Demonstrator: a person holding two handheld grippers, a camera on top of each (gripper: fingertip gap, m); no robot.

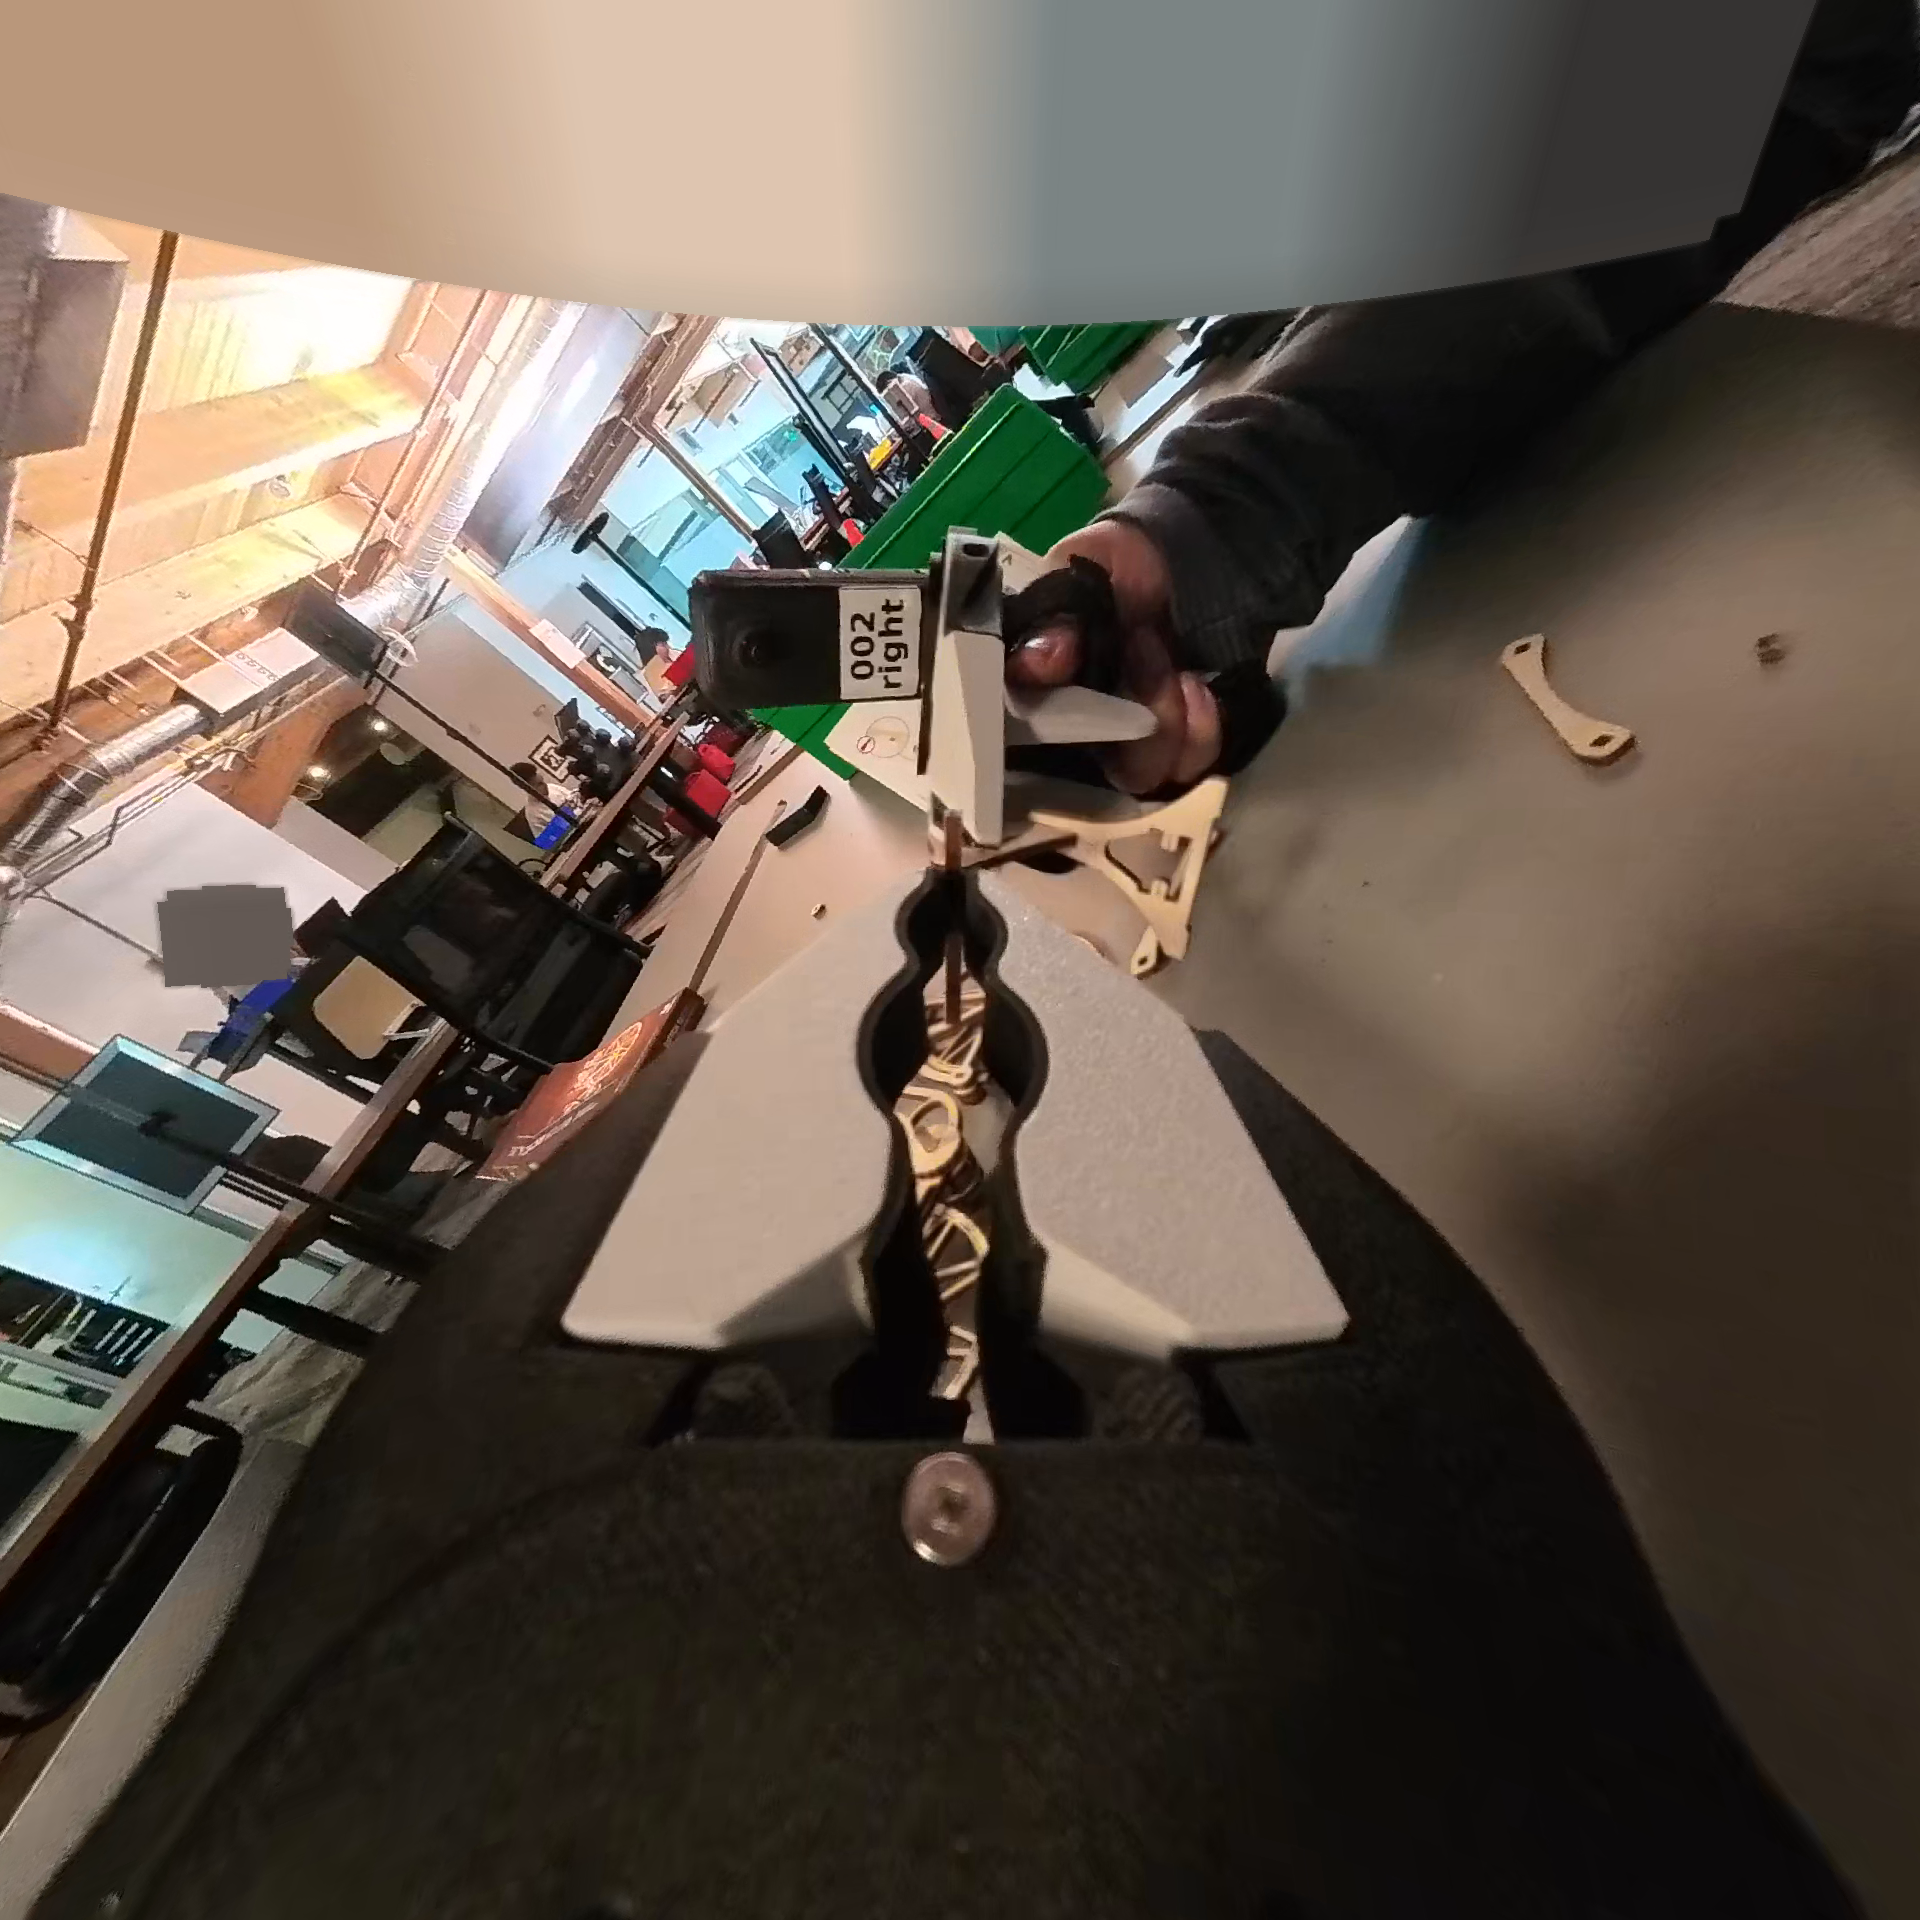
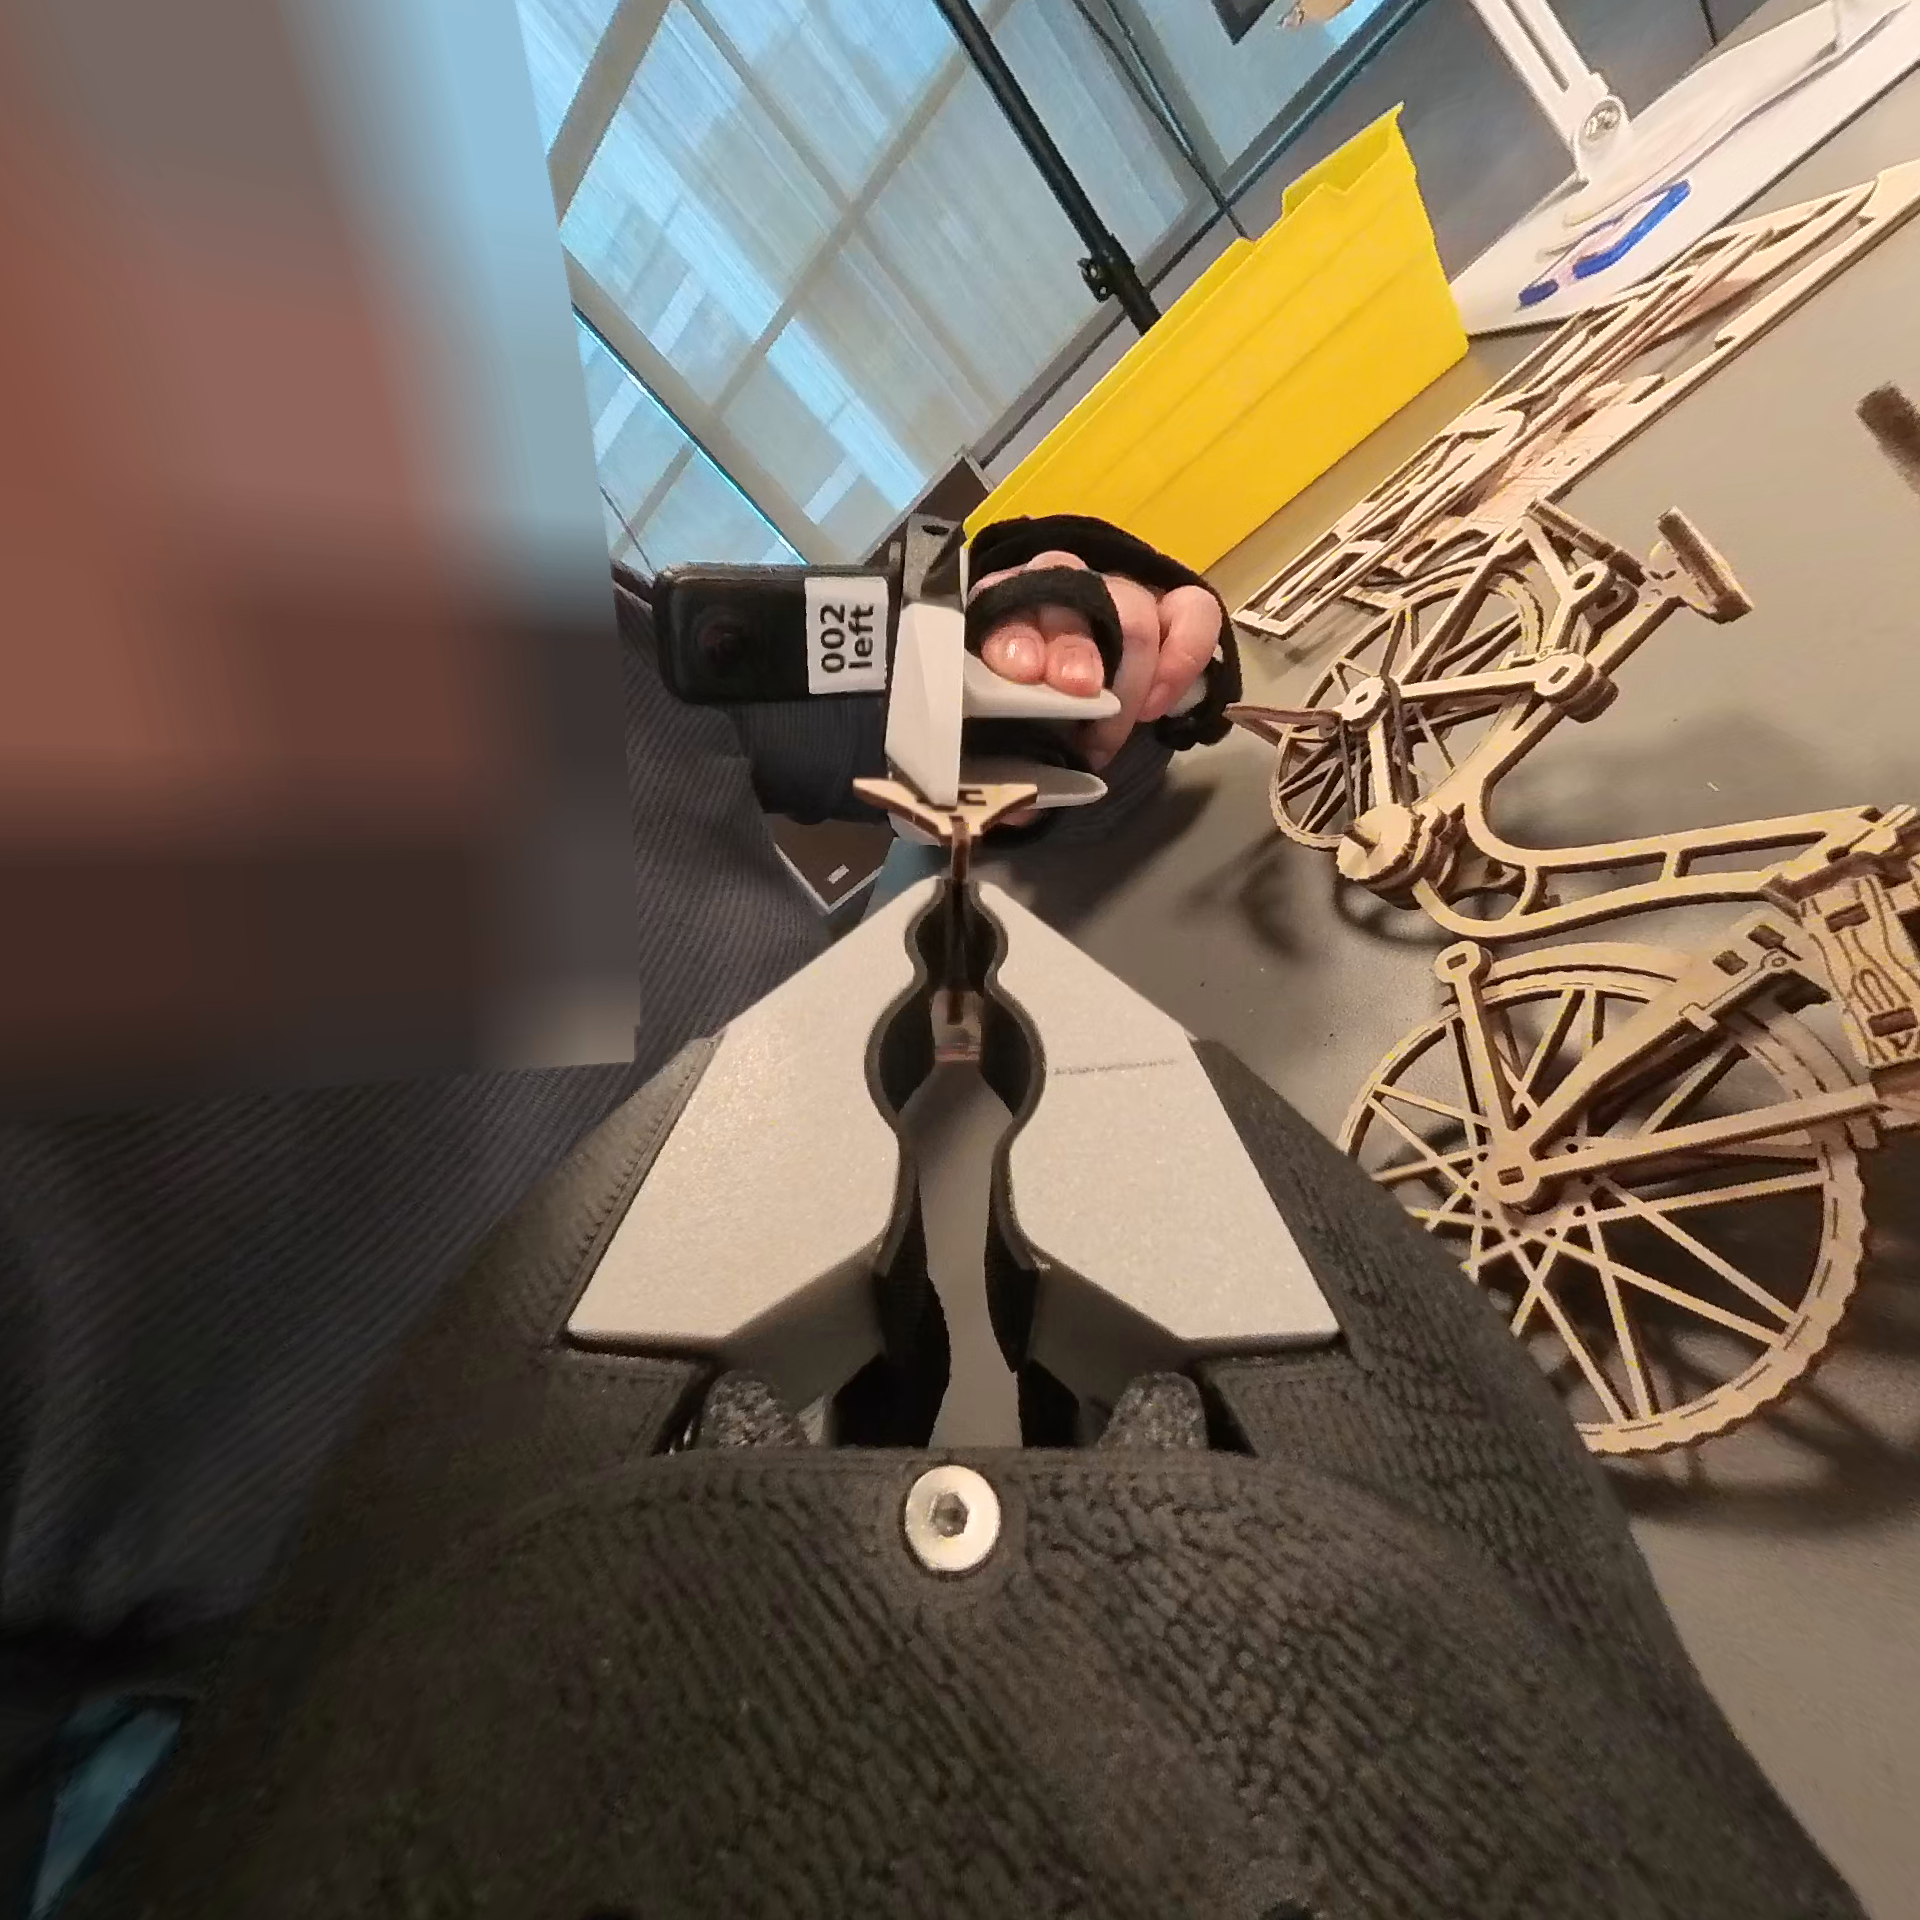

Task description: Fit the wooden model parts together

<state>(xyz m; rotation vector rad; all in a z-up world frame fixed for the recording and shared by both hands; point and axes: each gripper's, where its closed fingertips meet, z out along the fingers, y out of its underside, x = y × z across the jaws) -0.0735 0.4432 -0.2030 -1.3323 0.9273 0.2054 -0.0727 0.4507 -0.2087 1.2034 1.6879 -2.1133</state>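
You have each claw, left (image 1: 948, 883) and right (image 2: 958, 883), clamped on a thin wooden part (image 2: 940, 805), tips facing so the pieces can slot together.

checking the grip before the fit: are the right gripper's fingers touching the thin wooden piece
Touching. The right wrist view shows the right gripper shut on the thin wooden piece, fingertips pinching its edge with no gap.
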